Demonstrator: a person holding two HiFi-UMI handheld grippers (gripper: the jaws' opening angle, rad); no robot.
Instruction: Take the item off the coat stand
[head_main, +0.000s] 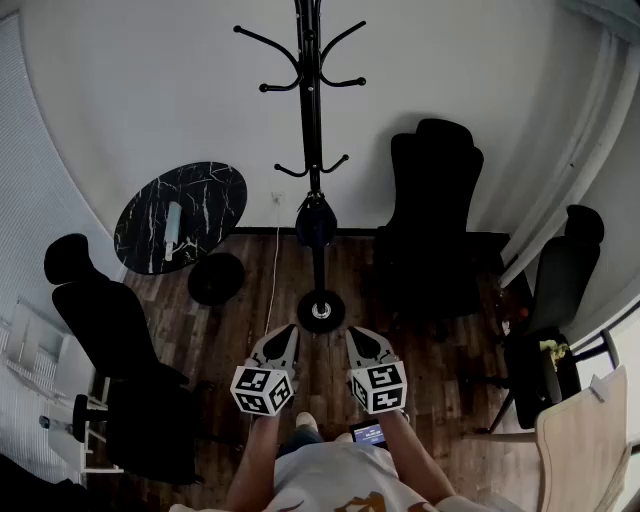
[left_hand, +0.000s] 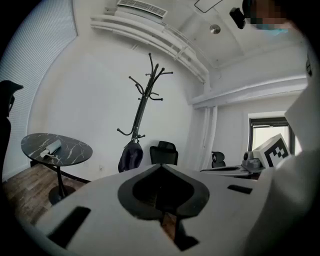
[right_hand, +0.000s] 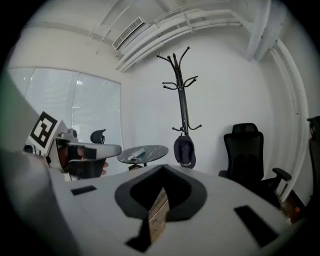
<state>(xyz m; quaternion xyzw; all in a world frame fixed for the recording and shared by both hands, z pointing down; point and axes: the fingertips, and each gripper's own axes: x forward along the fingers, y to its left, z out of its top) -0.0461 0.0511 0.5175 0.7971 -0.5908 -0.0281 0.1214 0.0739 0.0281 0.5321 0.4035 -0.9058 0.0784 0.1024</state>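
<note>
The left tool and right tool, jaws closed on nothing, sit side by side; a dark cap hangs low on the coat stand, well ahead of both.

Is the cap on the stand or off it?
On. The cap hangs on the stand, just under its low hooks.

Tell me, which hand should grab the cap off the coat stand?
Probably the right gripper: in its own view the dark cap on the coat stand hangs almost straight ahead. The left gripper sees it further aside. Both are shut and far off.
</note>
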